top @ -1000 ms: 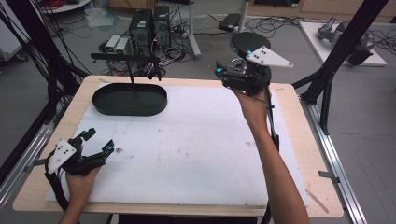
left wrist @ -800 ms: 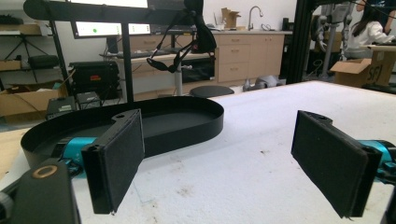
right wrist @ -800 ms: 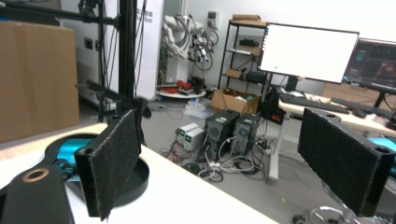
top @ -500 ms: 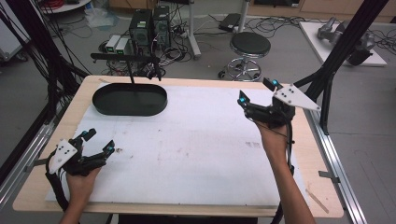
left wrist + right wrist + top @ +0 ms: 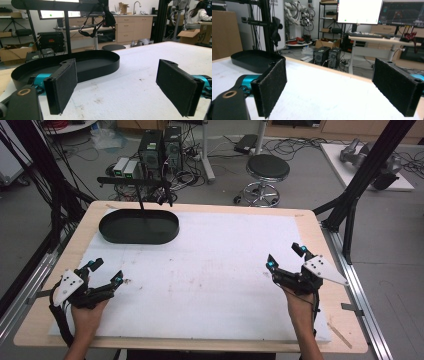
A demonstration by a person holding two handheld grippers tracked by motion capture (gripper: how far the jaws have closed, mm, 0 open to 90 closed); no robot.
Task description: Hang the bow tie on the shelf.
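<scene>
My left gripper rests low at the near left of the white mat, open and holding nothing. In its own view the left gripper frames the black oval tray beyond its wide-spread jaws. My right gripper hovers over the near right of the mat, open and holding nothing. The right gripper looks across the mat toward the tray at far left. The tray sits at the far left of the table, nothing visible inside.
A black stand with a crossbar rises behind the tray. The wooden table edge borders the mat. A black stool, computers and cables lie on the floor beyond. Black frame posts stand at the right.
My right gripper has drawn back from the table's far edge to the near right of the mat, still open. The left gripper has not moved.
</scene>
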